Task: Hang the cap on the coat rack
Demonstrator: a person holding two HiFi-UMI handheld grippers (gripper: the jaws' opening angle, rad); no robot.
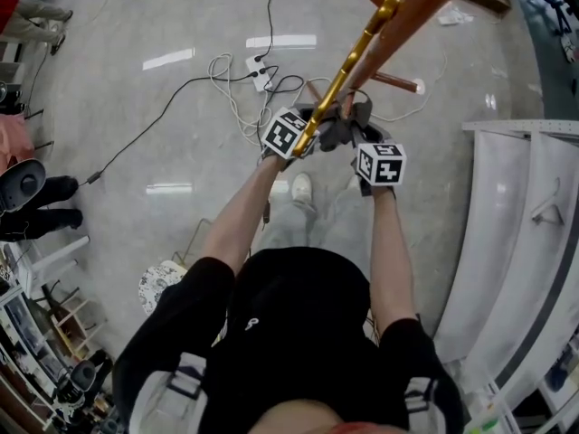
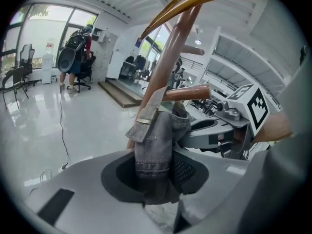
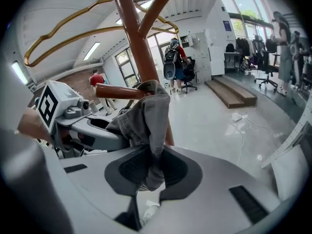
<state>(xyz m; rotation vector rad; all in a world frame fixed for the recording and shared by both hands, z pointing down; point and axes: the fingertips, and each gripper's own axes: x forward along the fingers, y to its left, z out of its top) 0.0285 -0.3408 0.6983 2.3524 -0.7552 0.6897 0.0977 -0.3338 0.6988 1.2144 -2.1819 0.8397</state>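
A grey denim cap (image 1: pixel 348 123) hangs between my two grippers, right against the wooden coat rack (image 1: pixel 412 21). My left gripper (image 1: pixel 318 136) is shut on the cap's strap end (image 2: pixel 155 145), with the fabric bunched between its pads. My right gripper (image 1: pixel 362 138) is shut on the other side of the cap (image 3: pixel 146 118). The cap's top lies against a short wooden peg (image 3: pixel 117 91) that sticks out from the rack's pole (image 3: pixel 135 38). In the left gripper view the peg (image 2: pixel 190 92) ends just behind the cap. Each gripper sees the other across the cap.
A gold metal hook arm (image 1: pixel 351 66) curves out from the rack above the grippers. Cables and a power strip (image 1: pixel 261 72) lie on the shiny floor below. A white curved counter (image 1: pixel 511 233) stands at the right. People stand further off (image 2: pixel 73 52).
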